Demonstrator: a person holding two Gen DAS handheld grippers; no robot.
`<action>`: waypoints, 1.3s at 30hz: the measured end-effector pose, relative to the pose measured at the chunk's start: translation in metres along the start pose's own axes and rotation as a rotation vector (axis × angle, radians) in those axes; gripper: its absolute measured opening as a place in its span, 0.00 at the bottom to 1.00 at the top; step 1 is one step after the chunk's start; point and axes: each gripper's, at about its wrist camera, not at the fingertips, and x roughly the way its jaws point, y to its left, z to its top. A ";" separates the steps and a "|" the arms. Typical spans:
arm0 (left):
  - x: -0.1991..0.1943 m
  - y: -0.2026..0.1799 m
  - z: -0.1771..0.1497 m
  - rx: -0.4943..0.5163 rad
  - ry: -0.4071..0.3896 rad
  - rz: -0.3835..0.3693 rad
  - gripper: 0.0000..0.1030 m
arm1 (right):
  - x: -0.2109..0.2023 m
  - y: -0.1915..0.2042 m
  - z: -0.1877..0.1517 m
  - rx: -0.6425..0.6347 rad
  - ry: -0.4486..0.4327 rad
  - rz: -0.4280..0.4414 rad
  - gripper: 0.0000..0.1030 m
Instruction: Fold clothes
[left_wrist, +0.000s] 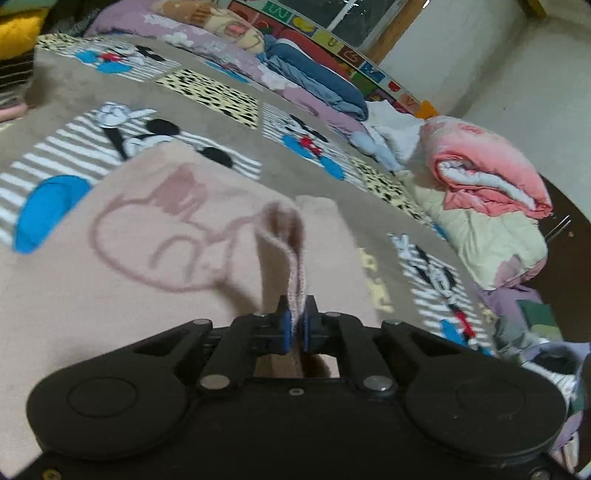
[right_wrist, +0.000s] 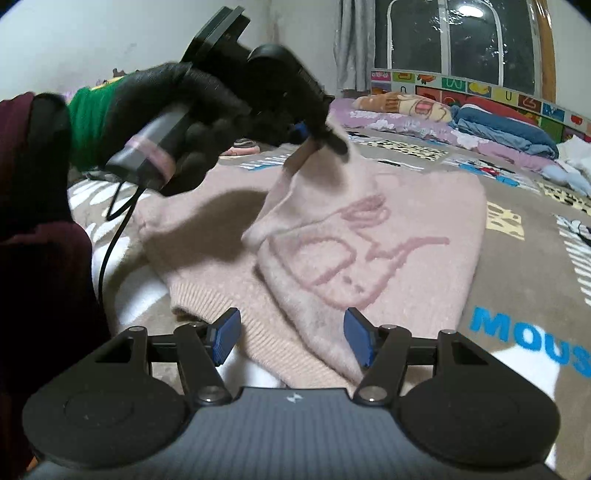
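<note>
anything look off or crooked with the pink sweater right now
The pale pink knit sweater is not damaged, but it lies uneven: the left gripper pinches one sleeve cuff and lifts it, leaving a loose diagonal fold. The right gripper hangs open over the ribbed hem, holding nothing.

Left tool (left_wrist: 295, 325) pinches pink sweater (left_wrist: 147, 236) fold; cartoon blanket (left_wrist: 221, 96) beneath.

Pale pink sweater (right_wrist: 388, 229) with darker pink, seemingly cartoon outline, taupe Mickey-print blanket (left_wrist: 229, 118)
</note>
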 end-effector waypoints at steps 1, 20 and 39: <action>0.004 -0.006 0.002 -0.002 0.004 -0.003 0.03 | 0.000 -0.001 -0.001 0.005 0.003 0.004 0.61; 0.099 -0.088 -0.019 0.214 0.076 0.218 0.03 | -0.018 -0.043 -0.012 0.259 -0.030 0.103 0.46; 0.036 -0.054 -0.057 0.447 0.004 0.079 0.23 | -0.055 -0.028 -0.006 0.162 -0.047 -0.065 0.44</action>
